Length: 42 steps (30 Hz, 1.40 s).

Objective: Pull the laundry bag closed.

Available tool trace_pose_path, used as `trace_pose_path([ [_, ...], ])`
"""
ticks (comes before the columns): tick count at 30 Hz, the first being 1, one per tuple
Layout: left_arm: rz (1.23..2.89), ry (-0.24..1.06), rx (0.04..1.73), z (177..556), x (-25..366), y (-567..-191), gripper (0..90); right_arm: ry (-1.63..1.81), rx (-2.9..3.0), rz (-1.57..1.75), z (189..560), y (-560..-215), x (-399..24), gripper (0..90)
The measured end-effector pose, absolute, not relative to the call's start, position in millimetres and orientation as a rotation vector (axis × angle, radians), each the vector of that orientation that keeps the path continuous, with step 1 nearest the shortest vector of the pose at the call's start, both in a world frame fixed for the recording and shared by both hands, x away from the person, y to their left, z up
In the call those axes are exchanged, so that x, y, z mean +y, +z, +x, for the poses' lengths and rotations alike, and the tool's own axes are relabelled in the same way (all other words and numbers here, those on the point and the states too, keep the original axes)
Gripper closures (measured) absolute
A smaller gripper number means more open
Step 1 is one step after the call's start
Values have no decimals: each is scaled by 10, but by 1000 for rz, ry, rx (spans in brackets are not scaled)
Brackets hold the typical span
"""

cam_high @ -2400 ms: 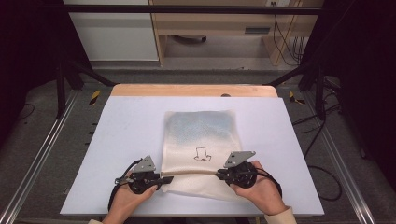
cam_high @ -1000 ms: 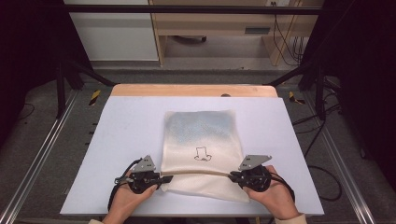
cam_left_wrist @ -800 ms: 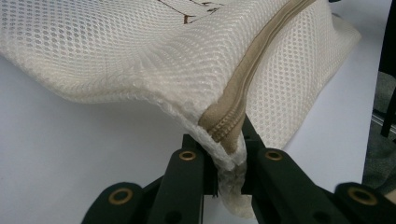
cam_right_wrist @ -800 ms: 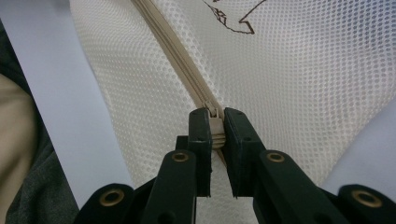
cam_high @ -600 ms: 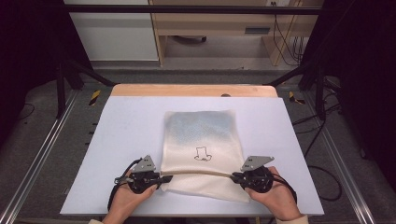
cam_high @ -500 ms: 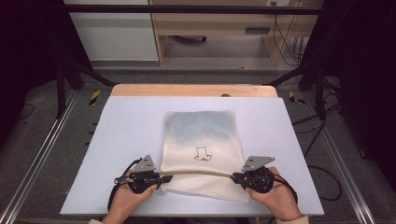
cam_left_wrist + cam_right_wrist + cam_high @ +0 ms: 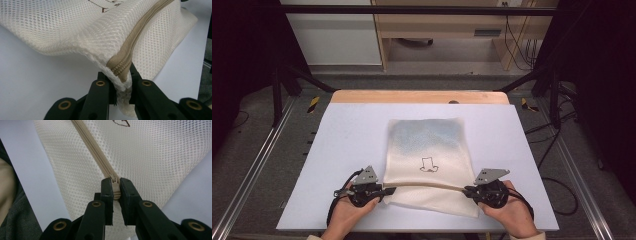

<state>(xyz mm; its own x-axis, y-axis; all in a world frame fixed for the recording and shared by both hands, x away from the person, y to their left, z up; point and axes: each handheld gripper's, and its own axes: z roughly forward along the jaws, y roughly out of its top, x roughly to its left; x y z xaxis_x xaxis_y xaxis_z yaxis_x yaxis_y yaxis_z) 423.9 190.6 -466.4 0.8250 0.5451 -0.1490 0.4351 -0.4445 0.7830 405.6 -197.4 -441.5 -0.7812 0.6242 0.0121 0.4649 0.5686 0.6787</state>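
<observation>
A cream mesh bag [image 7: 428, 160] lay flat on the white table top [image 7: 337, 150], near its front edge, with a small dark outline print [image 7: 428, 164] on its upper face. A tan zipper [image 7: 427, 185] ran across the bag's near end, stretched between the 2 grippers and raised slightly off the lower layer of mesh.

The left gripper [image 7: 382, 190] was at the bag's left near corner. In the left gripper view its jaws were pressed on the corner of the mesh bag [image 7: 100, 37] at the end of the zipper [image 7: 132, 47], with fabric bunched between them.

The right gripper [image 7: 468, 190] was at the bag's right near corner. In the right gripper view its jaws pinched the zipper slider [image 7: 115, 187], with the closed zipper [image 7: 92, 147] running away from it across the mesh.

Each gripper was held by 1 hand at the table's front edge.
</observation>
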Motion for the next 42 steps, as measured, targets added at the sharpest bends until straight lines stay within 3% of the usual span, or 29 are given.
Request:
trace_pose_path([
  [42,2099,189,722,4230,1941,-4631,840,992,2567,966,4007,-4494,-2147,820],
])
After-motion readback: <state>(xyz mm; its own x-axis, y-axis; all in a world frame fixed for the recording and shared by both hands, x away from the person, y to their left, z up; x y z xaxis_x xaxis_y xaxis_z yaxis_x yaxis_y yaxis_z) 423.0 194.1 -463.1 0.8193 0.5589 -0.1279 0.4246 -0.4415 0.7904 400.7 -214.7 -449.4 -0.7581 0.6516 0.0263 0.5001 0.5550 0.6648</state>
